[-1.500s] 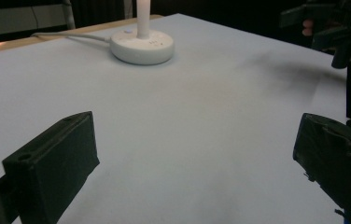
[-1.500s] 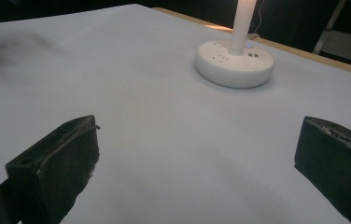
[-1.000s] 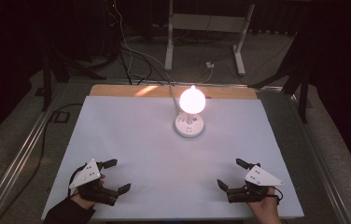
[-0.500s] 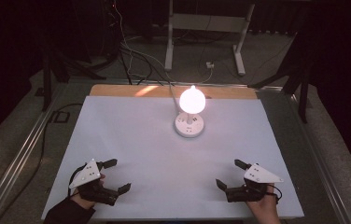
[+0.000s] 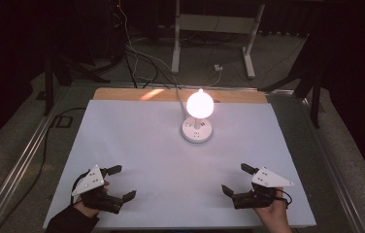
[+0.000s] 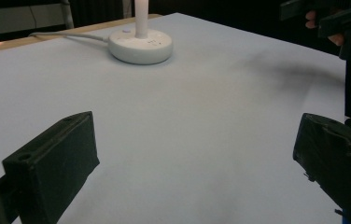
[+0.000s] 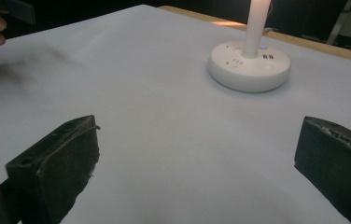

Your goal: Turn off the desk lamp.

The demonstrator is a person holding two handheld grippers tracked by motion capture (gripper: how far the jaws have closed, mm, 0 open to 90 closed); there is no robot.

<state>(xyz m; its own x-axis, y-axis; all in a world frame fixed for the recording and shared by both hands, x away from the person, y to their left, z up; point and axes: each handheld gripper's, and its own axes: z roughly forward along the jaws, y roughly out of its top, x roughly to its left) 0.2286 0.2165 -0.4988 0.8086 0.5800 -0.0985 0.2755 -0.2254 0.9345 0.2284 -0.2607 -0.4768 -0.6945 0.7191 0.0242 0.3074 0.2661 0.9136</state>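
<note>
Dim lab or studio: white-covered table (image 5: 137, 141), floor cables (image 5: 137, 58), metal stand (image 5: 214, 34), lit lamp (image 5: 199, 116).

Left gripper (image 5: 117, 182), right gripper (image 5: 239, 179) — jaws wide apart

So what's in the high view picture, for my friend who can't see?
A glowing lamp stands on its round white base on a white table. Nearer, the left hand-held gripper and right hand-held gripper rest open.
</note>
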